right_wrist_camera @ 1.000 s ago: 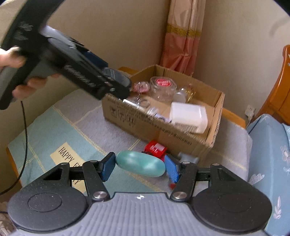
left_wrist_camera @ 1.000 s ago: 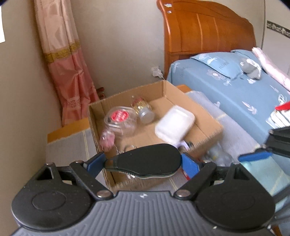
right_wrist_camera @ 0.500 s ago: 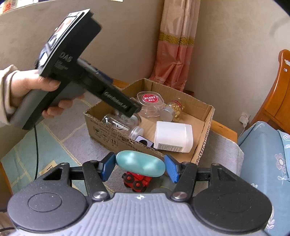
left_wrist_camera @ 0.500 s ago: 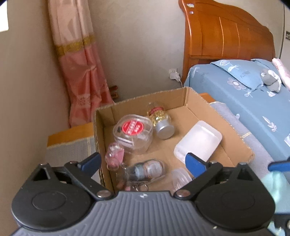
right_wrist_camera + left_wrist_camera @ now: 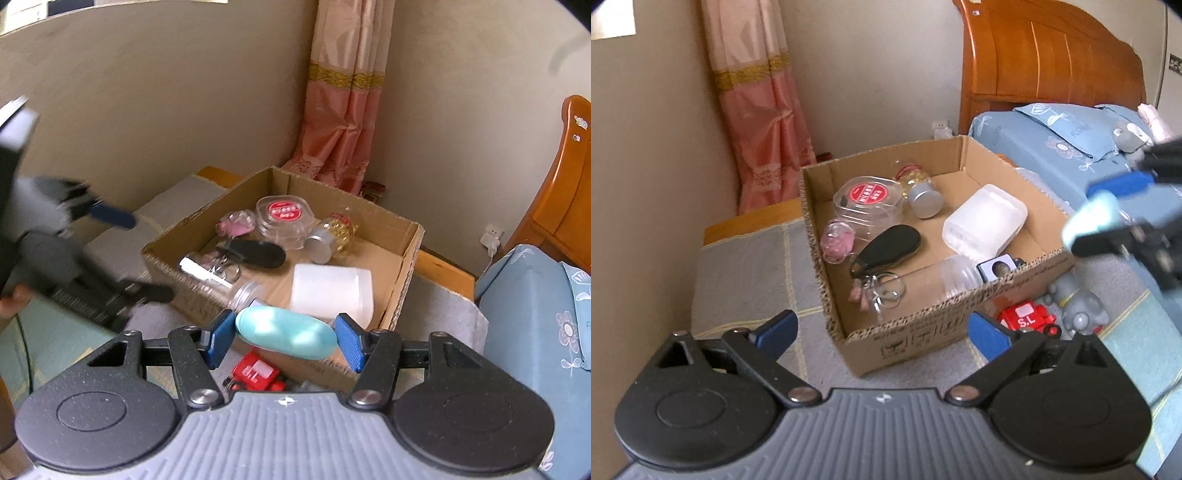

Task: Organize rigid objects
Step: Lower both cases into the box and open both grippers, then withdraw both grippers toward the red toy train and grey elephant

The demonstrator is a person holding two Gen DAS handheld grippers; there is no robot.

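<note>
Right claw [image 5: 284, 339] clamped on teal oval thing [image 5: 286, 336], just in front of cardboard box [image 5: 410, 254]. Left claw [image 5: 882, 328] wide apart, holds nothing, near box front wall. Red toy car [image 5: 1027, 320] and grey toy [image 5: 1078, 308] on desk [image 5: 746, 273] beside box. Inside box: black oval case [image 5: 886, 248] with key rings, clear bottle lying down, white tub [image 5: 984, 221], pink jar, red-lid jar [image 5: 868, 201], small gold jar. Farther back: pink curtain [image 5: 757, 103], bed [image 5: 1052, 144].

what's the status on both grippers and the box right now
Left gripper open, empty. Right gripper shut on teal oval case, at cardboard box near edge. Black case inside box. Nothing blocking.
</note>
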